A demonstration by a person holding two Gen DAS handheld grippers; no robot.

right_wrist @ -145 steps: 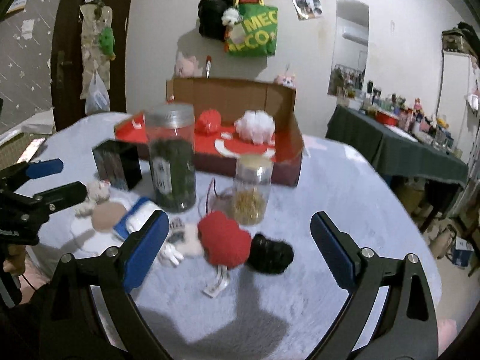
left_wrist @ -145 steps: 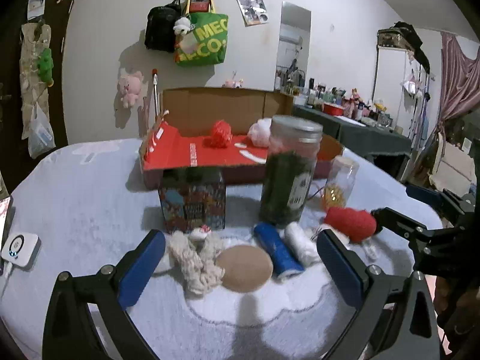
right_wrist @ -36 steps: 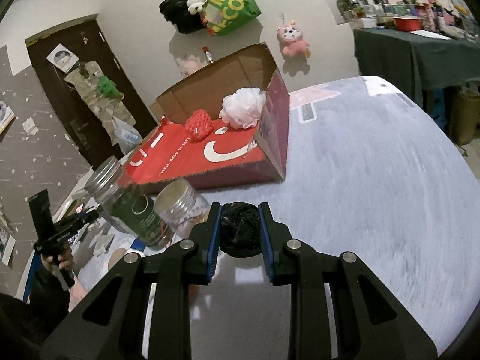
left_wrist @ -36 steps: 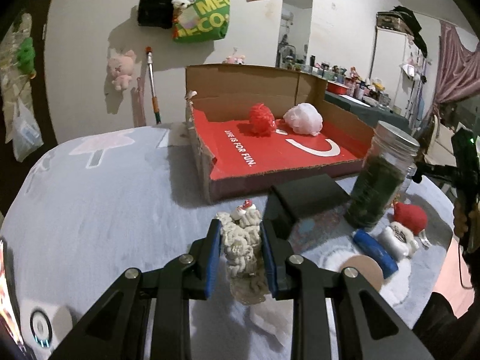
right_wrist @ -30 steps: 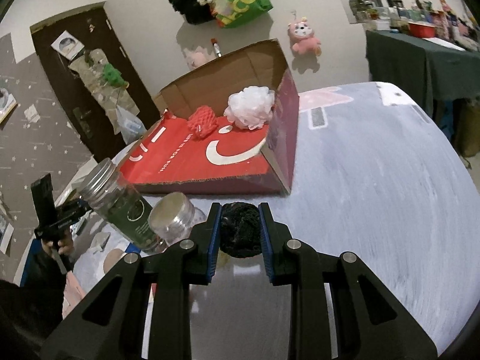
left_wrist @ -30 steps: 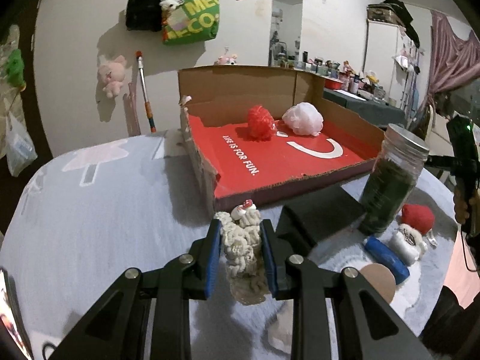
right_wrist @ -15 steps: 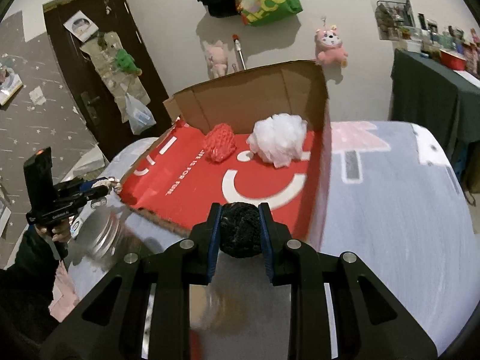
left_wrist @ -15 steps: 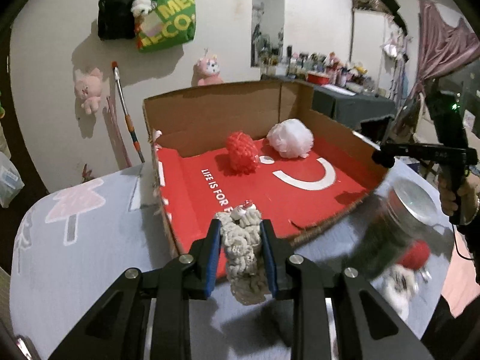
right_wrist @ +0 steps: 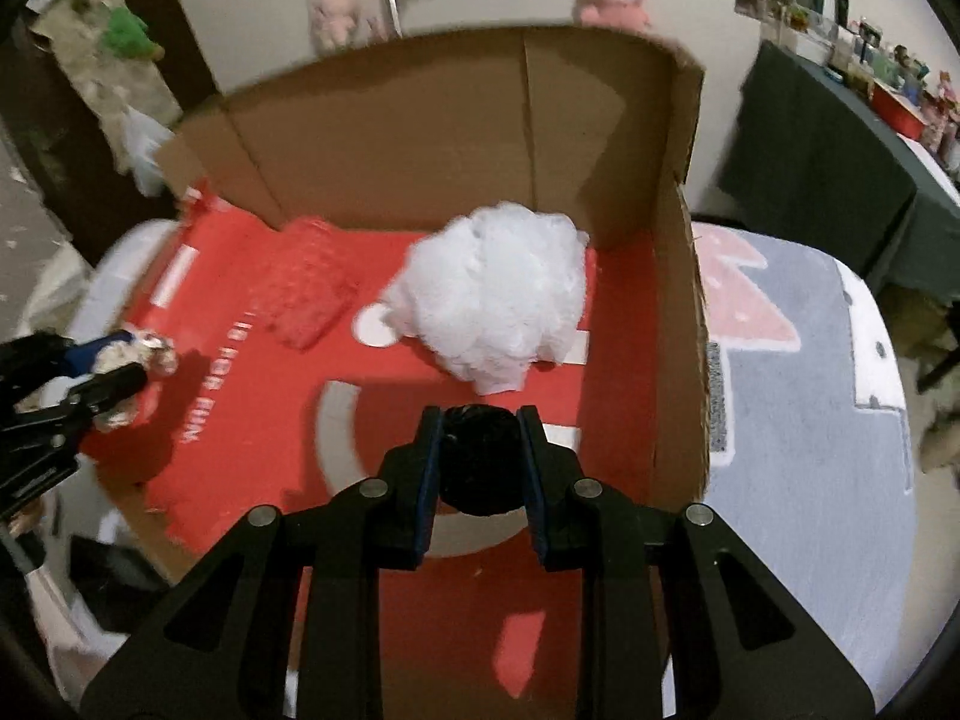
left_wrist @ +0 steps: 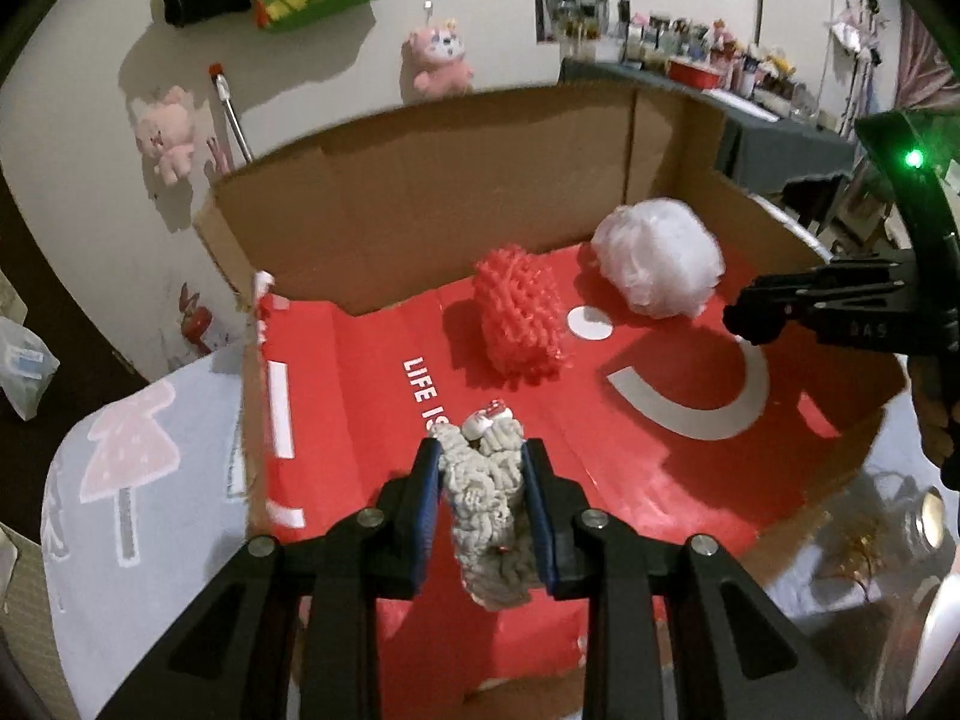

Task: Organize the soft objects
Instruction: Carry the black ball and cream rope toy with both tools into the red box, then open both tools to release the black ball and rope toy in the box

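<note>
My left gripper [left_wrist: 483,468] is shut on a cream knitted toy [left_wrist: 489,516] and hangs over the front left of the red-floored cardboard box [left_wrist: 372,396]. My right gripper [right_wrist: 480,447] is shut on a black fuzzy ball [right_wrist: 479,459] above the box floor [right_wrist: 252,420], just in front of the white puff [right_wrist: 492,297]. A red mesh puff [left_wrist: 522,315] and the white puff [left_wrist: 660,255] lie at the back of the box. In the right wrist view the left gripper [right_wrist: 114,369] with the cream toy [right_wrist: 135,360] shows at the left edge.
The box's brown back wall [left_wrist: 432,192] and right wall [right_wrist: 681,276] stand up around the floor. A small glass jar [left_wrist: 900,534] stands on the grey cloth at the right of the box. The right gripper [left_wrist: 744,324] reaches in from the right in the left wrist view.
Both grippers have moved from the table in front of the box to above its red floor, each still holding its object. The jars have slid out of view.
</note>
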